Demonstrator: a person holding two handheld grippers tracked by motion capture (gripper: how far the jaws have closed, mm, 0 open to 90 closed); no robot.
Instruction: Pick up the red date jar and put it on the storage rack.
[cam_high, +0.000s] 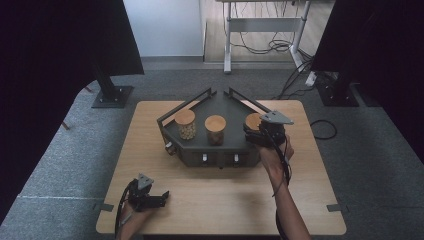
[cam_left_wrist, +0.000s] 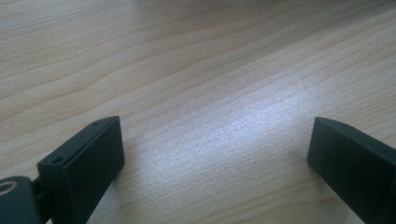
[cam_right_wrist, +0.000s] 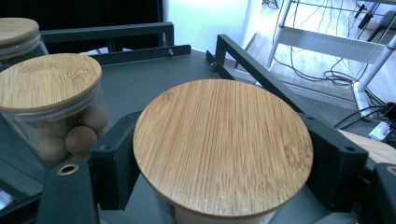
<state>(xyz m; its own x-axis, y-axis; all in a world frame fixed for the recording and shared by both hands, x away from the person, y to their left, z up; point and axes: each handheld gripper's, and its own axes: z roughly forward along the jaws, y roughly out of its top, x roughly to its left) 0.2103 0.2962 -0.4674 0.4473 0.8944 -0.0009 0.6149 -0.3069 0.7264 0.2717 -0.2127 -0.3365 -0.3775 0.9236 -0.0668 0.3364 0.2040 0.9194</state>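
Observation:
A dark grey angular tray (cam_high: 220, 155) sits mid-table with three glass jars with bamboo lids. My right gripper (cam_high: 254, 131) is at the tray's right end, shut on the right jar (cam_high: 253, 120). In the right gripper view its black fingers (cam_right_wrist: 116, 156) press both sides of that jar (cam_right_wrist: 222, 144) just under the lid. Beside it stands the middle jar (cam_right_wrist: 49, 88), which has brown balls inside, and beyond that the far jar (cam_right_wrist: 16, 30). My left gripper (cam_high: 164, 198) lies near the table's front left, open, with bare wood (cam_left_wrist: 187, 56) between its jaws.
The tray has raised rails (cam_right_wrist: 252, 65) at the back and knobs (cam_high: 204, 158) on its front face. The left jar (cam_high: 185, 124) and middle jar (cam_high: 215, 129) stand close together. Black stands (cam_high: 107, 87) and cables (cam_high: 322, 127) sit on the floor beyond the table.

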